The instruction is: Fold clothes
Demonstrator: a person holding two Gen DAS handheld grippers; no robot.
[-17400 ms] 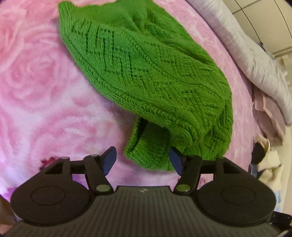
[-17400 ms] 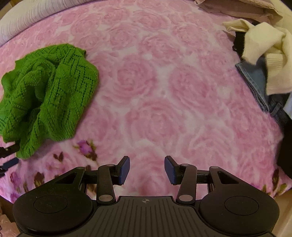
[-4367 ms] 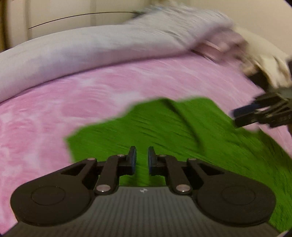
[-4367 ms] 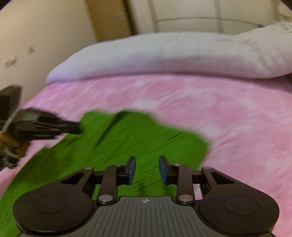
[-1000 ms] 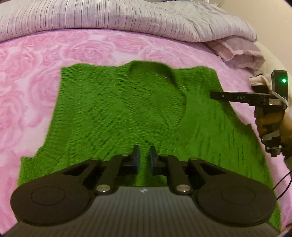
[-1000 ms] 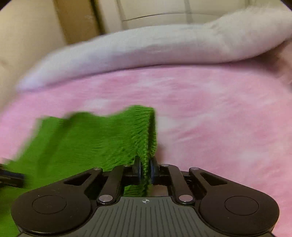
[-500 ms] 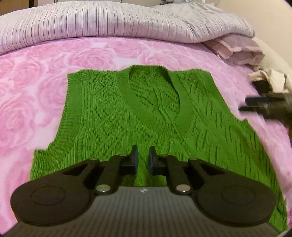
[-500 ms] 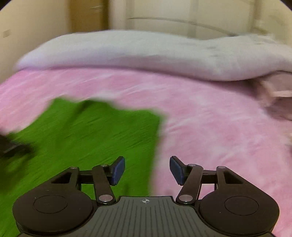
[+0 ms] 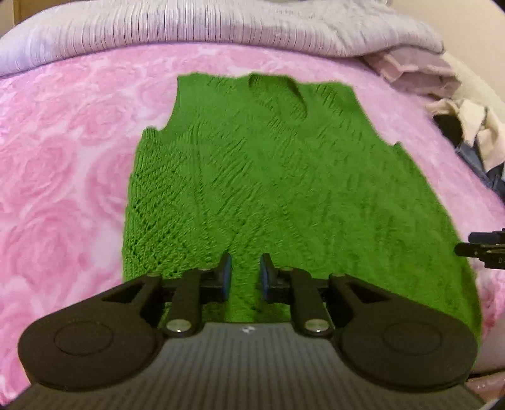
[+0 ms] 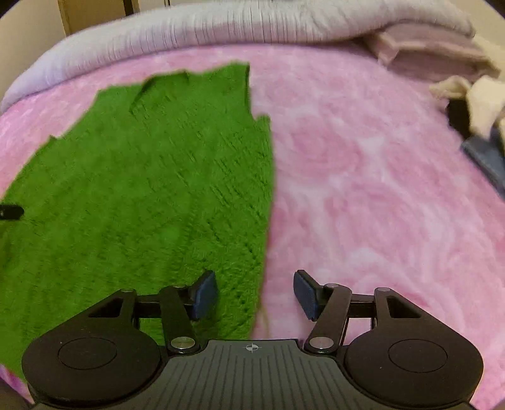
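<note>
While the green knitted vest (image 9: 284, 176) lies spread flat on the pink rose-patterned blanket (image 9: 63, 176), V-neck toward the far side of the bed and hem nearest the cameras, both tools are poised over that near hem. Left gripper (image 9: 244, 277) hovers above the middle of the hem, its fingers (image 9: 225, 276) parted by a narrow gap with nothing between them, and whether they touch the knit I cannot tell. Right gripper (image 10: 255, 291) sits wide open, straddling the vest's right side edge, one blue pad over green, the other over blanket. My read: spreading is done and the first fold comes next. To do it well, bite the hem corner cleanly, catching both knit layers, lift just enough to clear the plush, and carry it across in line with the neckline so the edges match; the loose openwork may stretch if dragged. Beyond the vest, a grey striped duvet (image 9: 221, 28) runs along the head of the bed, and at the right a heap of other clothes (image 10: 473, 104), cream and denim among them, waits its turn.
</note>
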